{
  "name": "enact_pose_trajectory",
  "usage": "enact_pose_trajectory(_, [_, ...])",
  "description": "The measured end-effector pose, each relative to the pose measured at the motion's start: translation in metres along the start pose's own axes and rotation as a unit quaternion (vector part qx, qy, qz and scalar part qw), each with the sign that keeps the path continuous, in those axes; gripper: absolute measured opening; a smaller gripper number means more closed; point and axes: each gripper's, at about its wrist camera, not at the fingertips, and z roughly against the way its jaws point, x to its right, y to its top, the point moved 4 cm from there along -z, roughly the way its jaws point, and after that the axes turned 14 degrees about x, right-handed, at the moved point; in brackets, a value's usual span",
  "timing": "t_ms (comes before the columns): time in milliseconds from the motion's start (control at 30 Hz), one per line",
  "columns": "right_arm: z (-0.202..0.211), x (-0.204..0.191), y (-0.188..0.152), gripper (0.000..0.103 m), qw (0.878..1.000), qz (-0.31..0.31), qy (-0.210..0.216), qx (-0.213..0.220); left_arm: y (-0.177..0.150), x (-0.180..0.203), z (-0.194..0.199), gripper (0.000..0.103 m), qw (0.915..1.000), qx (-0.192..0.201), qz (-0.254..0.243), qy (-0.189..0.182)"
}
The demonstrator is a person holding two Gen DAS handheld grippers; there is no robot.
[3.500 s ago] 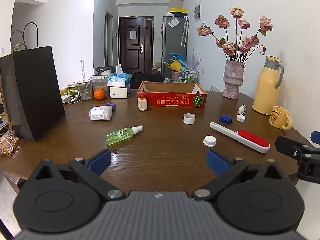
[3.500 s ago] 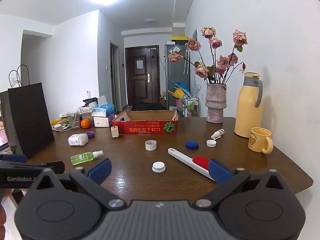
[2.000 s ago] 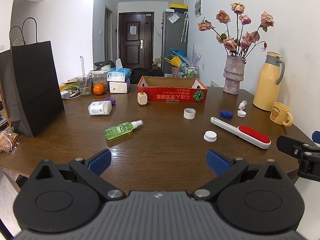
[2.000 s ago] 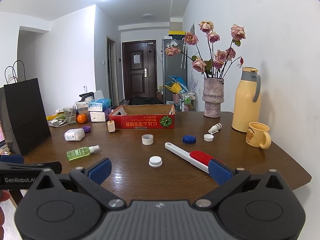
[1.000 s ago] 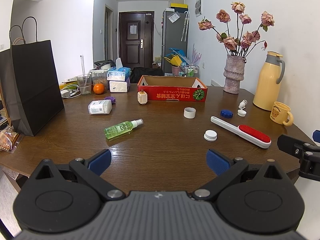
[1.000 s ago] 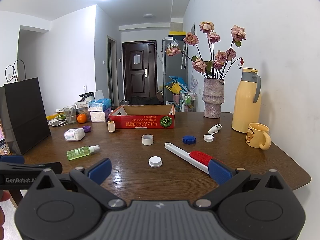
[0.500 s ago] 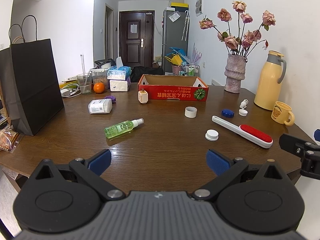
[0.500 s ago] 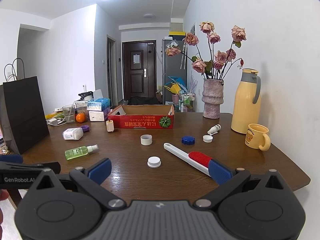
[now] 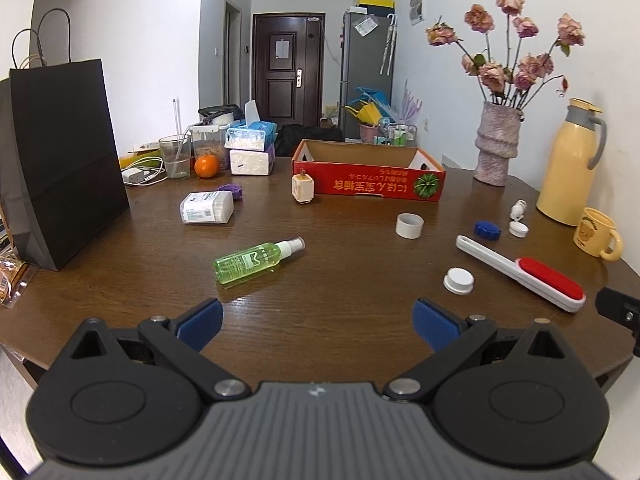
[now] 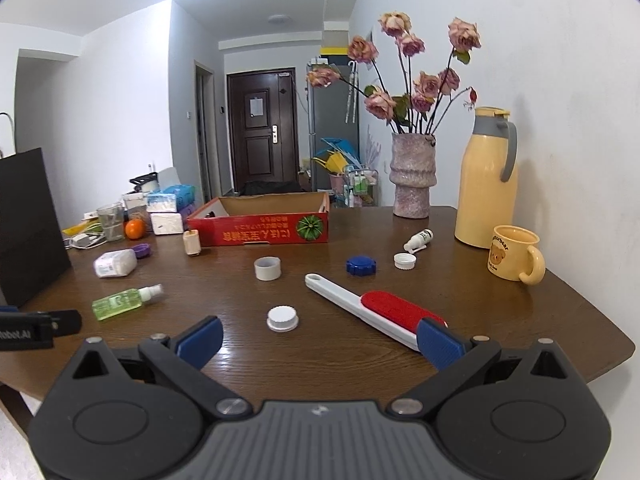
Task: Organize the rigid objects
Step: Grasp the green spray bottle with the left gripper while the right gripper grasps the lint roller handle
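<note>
My left gripper (image 9: 316, 322) is open and empty above the table's near edge. My right gripper (image 10: 318, 338) is open and empty too. Loose on the brown table lie a green spray bottle (image 9: 258, 261) (image 10: 126, 301), a white and red lint brush (image 9: 520, 272) (image 10: 374, 309), a white cap (image 9: 458, 280) (image 10: 282, 318), a white ring (image 9: 409, 225) (image 10: 267, 268), a blue cap (image 9: 487, 230) (image 10: 361, 265), a white box (image 9: 206, 207) and a small cream bottle (image 9: 303, 188). An open red cardboard box (image 9: 368, 176) (image 10: 260, 226) stands at the back.
A black paper bag (image 9: 60, 160) stands at the left. A vase of flowers (image 10: 413, 176), a yellow thermos (image 10: 486, 180) and a yellow mug (image 10: 514, 254) stand at the right. Tissue packs (image 9: 250, 148), a glass and an orange (image 9: 206, 166) sit at the back left.
Both grippers have drifted slightly to the right and forward over the table. Nothing on the table has moved.
</note>
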Motion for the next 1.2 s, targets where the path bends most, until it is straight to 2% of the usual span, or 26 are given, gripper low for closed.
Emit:
enact_pose_trajectory(433, [-0.067,0.023,-0.009,0.103,1.000,0.010,-0.016,-0.017,-0.002,-0.011,-0.066,0.103,0.9995,-0.024,0.002,0.019])
enact_pose_trajectory(833, [-0.122,0.047,-0.024,0.103,0.999,0.012,-0.022,-0.042,-0.001,-0.026,-0.109,0.103,0.9990,-0.032,-0.001,0.033])
enact_pose_trajectory(1033, [-0.155,0.067,-0.034,0.102,0.997,0.032,-0.023,-0.071,-0.001,-0.034,-0.134,0.103,0.9985,-0.039,-0.011,0.037])
enact_pose_trajectory(1200, [-0.183,0.079,-0.045,0.099,0.993,0.057,-0.002,-0.105,-0.001,-0.047,-0.153,0.103,0.9980,-0.045,-0.014,0.041])
